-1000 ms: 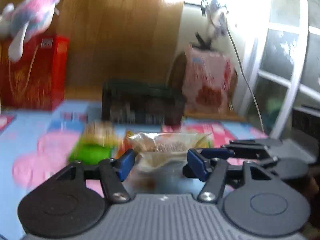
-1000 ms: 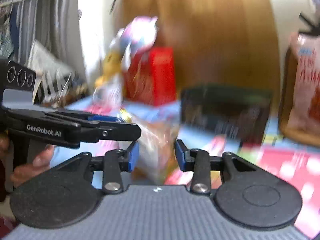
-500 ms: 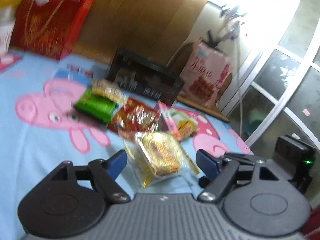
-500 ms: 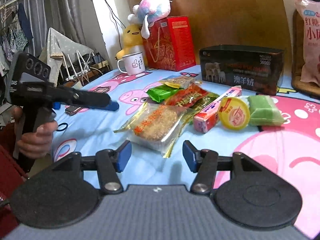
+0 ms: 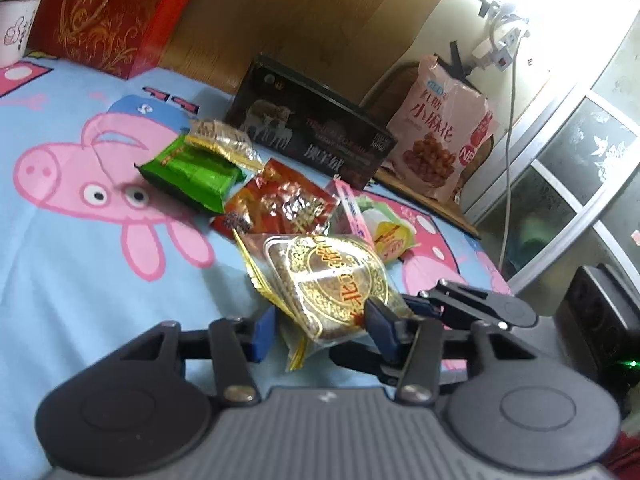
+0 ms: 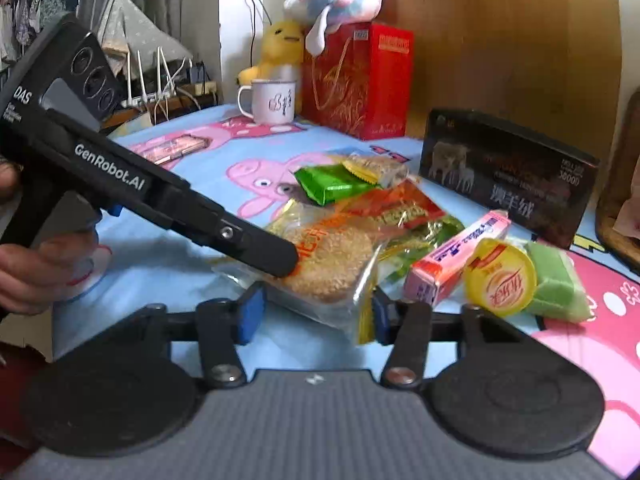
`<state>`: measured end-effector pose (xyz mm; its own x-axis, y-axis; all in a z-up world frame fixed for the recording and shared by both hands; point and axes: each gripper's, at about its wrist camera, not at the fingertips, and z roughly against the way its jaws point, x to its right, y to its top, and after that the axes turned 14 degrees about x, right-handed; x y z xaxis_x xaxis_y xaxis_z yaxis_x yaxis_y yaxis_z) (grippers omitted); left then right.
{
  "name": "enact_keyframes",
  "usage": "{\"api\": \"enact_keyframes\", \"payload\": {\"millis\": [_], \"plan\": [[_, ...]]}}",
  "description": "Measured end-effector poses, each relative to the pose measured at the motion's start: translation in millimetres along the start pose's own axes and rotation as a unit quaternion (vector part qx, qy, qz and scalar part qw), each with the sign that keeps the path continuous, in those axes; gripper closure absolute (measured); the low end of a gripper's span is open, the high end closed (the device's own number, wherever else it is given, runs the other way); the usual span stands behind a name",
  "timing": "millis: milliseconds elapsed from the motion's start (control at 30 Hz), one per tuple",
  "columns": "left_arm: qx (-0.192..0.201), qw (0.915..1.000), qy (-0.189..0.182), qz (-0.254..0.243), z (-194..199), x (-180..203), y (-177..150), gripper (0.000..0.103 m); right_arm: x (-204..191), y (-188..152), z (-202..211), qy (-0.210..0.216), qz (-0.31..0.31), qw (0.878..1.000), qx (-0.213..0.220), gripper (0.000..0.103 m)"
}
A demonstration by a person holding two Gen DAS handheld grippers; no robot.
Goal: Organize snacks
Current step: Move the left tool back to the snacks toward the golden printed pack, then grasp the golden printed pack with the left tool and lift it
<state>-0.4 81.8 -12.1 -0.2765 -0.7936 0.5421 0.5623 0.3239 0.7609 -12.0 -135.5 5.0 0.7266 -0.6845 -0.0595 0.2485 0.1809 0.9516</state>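
Note:
A pile of snacks lies on the blue cartoon-pig sheet [image 5: 80, 264]. Nearest is a clear gold-edged packet with a round brown cake [image 5: 332, 280], also in the right wrist view [image 6: 332, 268]. My left gripper [image 5: 320, 332] is open with the packet's near end between its blue pads. My right gripper [image 6: 316, 314] is open, its pads either side of the same packet's near edge. Behind lie a green packet [image 5: 192, 172], a red packet [image 5: 284, 204], a pink box [image 6: 456, 256], a yellow-lidded cup [image 6: 500, 280] and a green block [image 6: 556, 284].
A black box [image 5: 312, 136] stands behind the pile, a pink bag of twists [image 5: 440, 132] to its right. A red gift bag [image 6: 360, 80] with plush toys, a white mug [image 6: 268, 100] and a phone [image 6: 172, 148] are at the back left.
Both grippers have come down and forward to the cake packet, which now sits between each pair of pads. The left gripper's finger now reaches the packet in the right wrist view.

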Motion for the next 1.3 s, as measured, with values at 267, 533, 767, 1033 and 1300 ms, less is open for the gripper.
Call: {"api": "enact_keyframes", "payload": {"millis": [267,533,767,1033,1300], "plan": [[0.034,0.9982,-0.03,-0.039,-11,21,12,0.056,-5,4,23,-0.054,0.029,0.996,0.059,0.053],[0.044,0.9959,-0.034,-0.07,-48,25,7,0.055,13,0,18,-0.118,0.011,0.991,0.06,0.053],[0.046,0.9961,-0.041,-0.063,-47,20,4,0.051,17,-1,15,-0.108,-0.003,0.993,0.041,0.044],[0.04,0.9975,-0.04,-0.041,-49,16,4,0.048,18,-1,11,-0.11,-0.021,0.994,0.019,0.045],[0.039,0.9976,-0.039,-0.043,-50,16,4,0.047,18,-2,9,-0.107,-0.022,0.994,0.008,0.045]]}}
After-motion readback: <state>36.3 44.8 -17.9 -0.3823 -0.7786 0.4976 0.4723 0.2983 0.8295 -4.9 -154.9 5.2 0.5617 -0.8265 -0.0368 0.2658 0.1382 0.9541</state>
